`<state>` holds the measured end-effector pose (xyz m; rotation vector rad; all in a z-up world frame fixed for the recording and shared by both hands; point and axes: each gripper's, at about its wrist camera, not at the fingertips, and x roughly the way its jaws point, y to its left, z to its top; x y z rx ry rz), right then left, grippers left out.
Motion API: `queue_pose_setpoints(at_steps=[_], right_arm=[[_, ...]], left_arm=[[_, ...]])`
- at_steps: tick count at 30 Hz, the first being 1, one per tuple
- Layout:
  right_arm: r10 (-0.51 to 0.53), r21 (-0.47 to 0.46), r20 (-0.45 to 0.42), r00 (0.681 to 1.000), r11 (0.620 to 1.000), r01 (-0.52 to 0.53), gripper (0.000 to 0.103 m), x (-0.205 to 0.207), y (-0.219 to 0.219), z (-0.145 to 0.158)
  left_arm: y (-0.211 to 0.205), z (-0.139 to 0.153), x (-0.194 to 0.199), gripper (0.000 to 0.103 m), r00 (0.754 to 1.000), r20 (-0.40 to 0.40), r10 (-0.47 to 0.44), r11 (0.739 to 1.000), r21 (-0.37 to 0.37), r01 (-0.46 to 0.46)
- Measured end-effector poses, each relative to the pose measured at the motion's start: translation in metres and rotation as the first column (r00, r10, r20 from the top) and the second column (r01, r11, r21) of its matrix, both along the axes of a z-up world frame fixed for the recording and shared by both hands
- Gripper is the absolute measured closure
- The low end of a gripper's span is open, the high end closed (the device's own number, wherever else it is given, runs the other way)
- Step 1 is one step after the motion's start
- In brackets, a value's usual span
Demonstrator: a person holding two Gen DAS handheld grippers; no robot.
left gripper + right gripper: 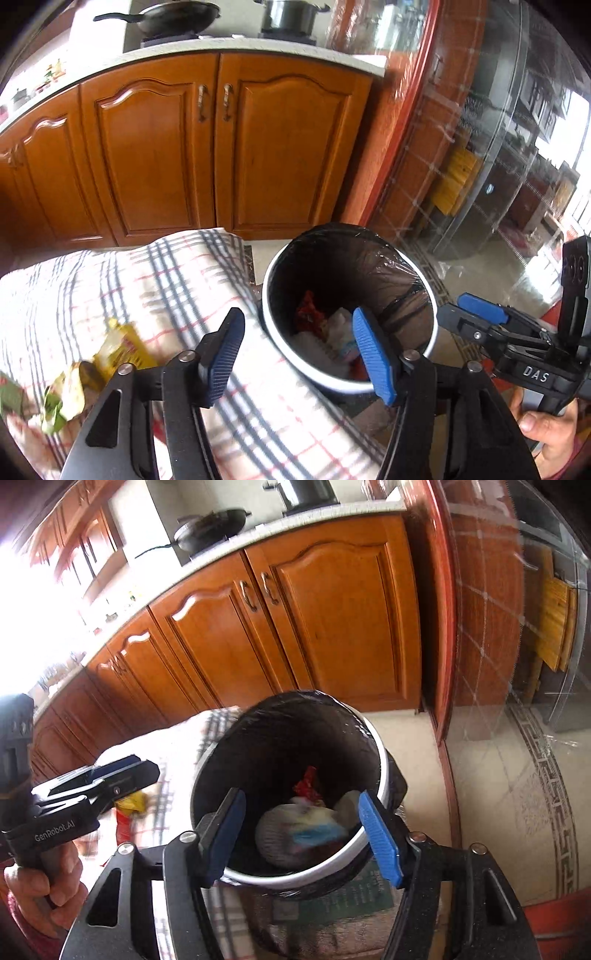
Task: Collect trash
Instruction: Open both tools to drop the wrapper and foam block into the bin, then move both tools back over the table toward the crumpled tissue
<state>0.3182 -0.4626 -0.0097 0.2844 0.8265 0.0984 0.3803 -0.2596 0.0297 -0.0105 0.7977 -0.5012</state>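
A white trash bin (332,384) with a black liner stands beside the table. A red wrapper (308,314) and pale crumpled pieces (341,339) lie inside it. My left gripper (298,317) hovers open over the bin's near left rim, with nothing between its blue pads. My right gripper (302,801) is open above the bin (295,877), and a grey-white bundle with blue (295,834) and a red wrapper (308,786) lie below it. A yellow wrapper (122,347) and a green-yellow crumpled one (62,395) rest on the checked tablecloth (166,280).
Wooden cabinet doors (221,147) run behind the bin under a counter holding a wok (173,18) and a pot (291,14). A glass door (498,166) stands at the right. The right gripper (476,314) shows in the left wrist view, held by a hand (546,435).
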Motion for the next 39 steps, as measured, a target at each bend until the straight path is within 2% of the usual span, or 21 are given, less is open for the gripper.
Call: queue_pose_setpoints(at_steps=[3, 14, 24, 33, 39], right_arm=[[-0.006, 0.025, 0.047, 0.999, 1.000, 0.005, 0.025, -0.018, 0.008, 0.006], [0.062, 0.099, 0.075, 0.995, 0.993, -0.069, 0.025, -0.058, 0.053, 0.010], [0.153, 0.129, 0.067, 0.986, 0.979, -0.160, 0.025, -0.085, 0.110, 0.008], [0.236, 0.136, 0.065, 0.970, 0.961, -0.243, 0.025, -0.105, 0.155, 0.007], [0.350, 0.137, 0.045, 0.936, 0.926, -0.353, 0.025, -0.115, 0.200, -0.002]], left_arm=[[0.021, -0.001, -0.019, 0.041, 1.000, 0.003, 0.022, 1.000, -0.018, -0.022], [0.111, 0.014, -0.093, 0.038, 0.992, 0.051, 0.112, 0.992, -0.059, -0.109], [0.187, 0.018, -0.147, 0.038, 0.979, 0.049, 0.199, 0.978, -0.075, -0.195], [0.244, 0.017, -0.175, 0.038, 0.959, 0.034, 0.282, 0.958, -0.056, -0.280], [0.269, 0.014, -0.178, 0.038, 0.951, 0.013, 0.309, 0.950, -0.037, -0.309]])
